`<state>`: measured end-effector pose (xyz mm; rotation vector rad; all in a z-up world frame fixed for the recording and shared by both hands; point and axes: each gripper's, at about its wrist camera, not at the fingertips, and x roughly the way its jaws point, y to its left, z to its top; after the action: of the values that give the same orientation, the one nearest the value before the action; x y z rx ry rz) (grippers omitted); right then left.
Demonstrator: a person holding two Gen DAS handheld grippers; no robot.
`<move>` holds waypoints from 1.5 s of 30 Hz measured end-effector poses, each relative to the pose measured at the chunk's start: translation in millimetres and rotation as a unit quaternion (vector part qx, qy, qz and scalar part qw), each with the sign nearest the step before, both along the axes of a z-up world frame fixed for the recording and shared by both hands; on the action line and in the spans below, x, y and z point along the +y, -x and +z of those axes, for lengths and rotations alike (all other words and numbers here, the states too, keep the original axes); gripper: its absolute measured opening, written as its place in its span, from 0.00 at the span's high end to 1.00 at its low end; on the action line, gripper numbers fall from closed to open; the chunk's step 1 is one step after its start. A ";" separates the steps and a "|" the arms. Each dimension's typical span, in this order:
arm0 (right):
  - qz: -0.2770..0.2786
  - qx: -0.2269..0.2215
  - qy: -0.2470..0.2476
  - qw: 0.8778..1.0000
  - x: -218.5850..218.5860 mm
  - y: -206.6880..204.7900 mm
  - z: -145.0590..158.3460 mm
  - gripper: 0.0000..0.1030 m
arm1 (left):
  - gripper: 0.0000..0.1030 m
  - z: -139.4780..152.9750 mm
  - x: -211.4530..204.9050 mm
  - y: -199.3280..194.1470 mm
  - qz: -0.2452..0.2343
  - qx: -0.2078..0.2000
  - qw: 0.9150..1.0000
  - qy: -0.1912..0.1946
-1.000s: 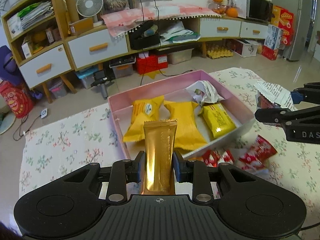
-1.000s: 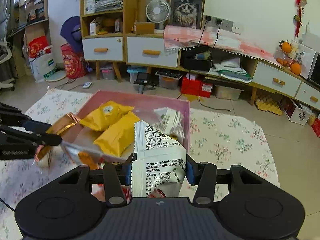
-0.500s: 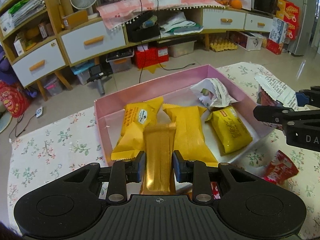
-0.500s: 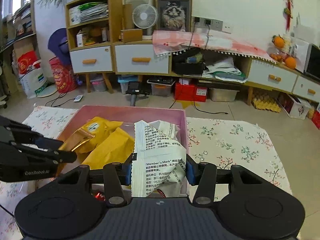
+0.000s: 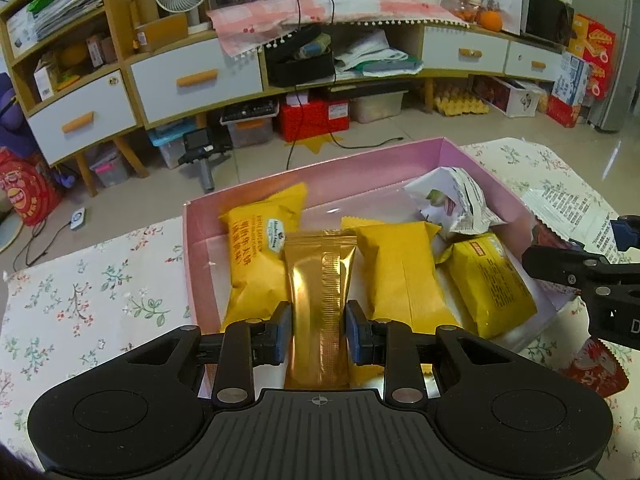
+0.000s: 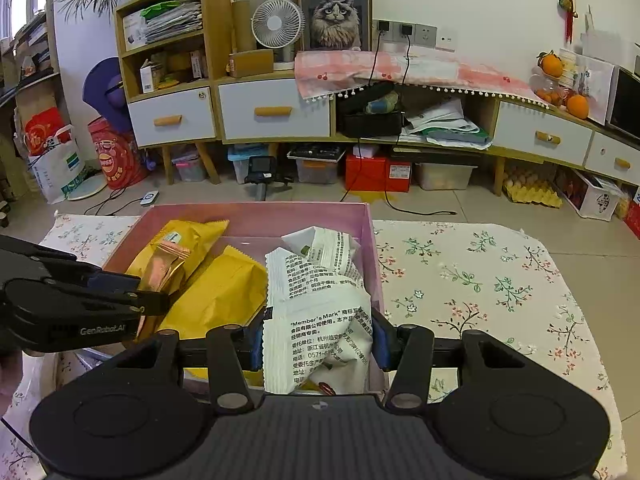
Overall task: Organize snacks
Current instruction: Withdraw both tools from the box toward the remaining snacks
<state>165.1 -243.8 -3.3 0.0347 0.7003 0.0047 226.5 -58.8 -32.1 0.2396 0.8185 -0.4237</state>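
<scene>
My left gripper (image 5: 319, 330) is closed on the gold packet (image 5: 320, 300), pads pressing its two long edges, and the packet's long axis runs straight ahead along the fingers, its crimped far end pointing into the pink box (image 5: 280, 178). The gap that matters lies directly below and ahead: the packet hangs between the two yellow pouches, one (image 5: 260, 264) on its left and one (image 5: 400, 276) on its right, both lying parallel to it (so no turning looks needed, only a lowering). A smaller yellow pack (image 5: 488, 292) sits further right, tilted.

My right gripper (image 6: 318, 344) is clamped on the white printed bag (image 6: 316, 320), held upright over the box's right near corner, its long axis also pointing forward toward a second white bag (image 6: 324, 246) against the far right wall. The left hand is nearer its slot, I judge. A red wrapper (image 5: 592, 368) lies on the floral cloth (image 5: 92, 288) outside the box.
</scene>
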 end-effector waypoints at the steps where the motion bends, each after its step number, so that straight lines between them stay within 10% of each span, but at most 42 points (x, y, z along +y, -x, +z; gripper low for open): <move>1: -0.001 -0.001 0.000 1.000 -0.1 -0.4 -0.5 0.78 | 0.75 -0.5 0.6 -0.8 -0.001 -0.001 1.000 0.000; 6: -0.004 -0.004 -0.001 1.000 1.3 -3.4 -3.2 0.77 | 0.70 0.6 2.5 0.9 -0.012 -0.004 1.000 0.002; 12: 0.004 -0.012 -0.012 1.000 4.8 1.1 1.1 0.53 | 0.38 5.9 4.2 10.4 -0.022 -0.020 1.000 0.004; 45: 0.061 0.048 0.035 0.996 20.8 60.9 32.9 0.29 | 0.07 42.9 43.1 125.2 -0.016 0.039 0.999 0.021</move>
<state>104.1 -223.0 29.7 -0.0756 0.7980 0.0953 101.3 -15.7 10.8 0.1990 0.8826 -0.4818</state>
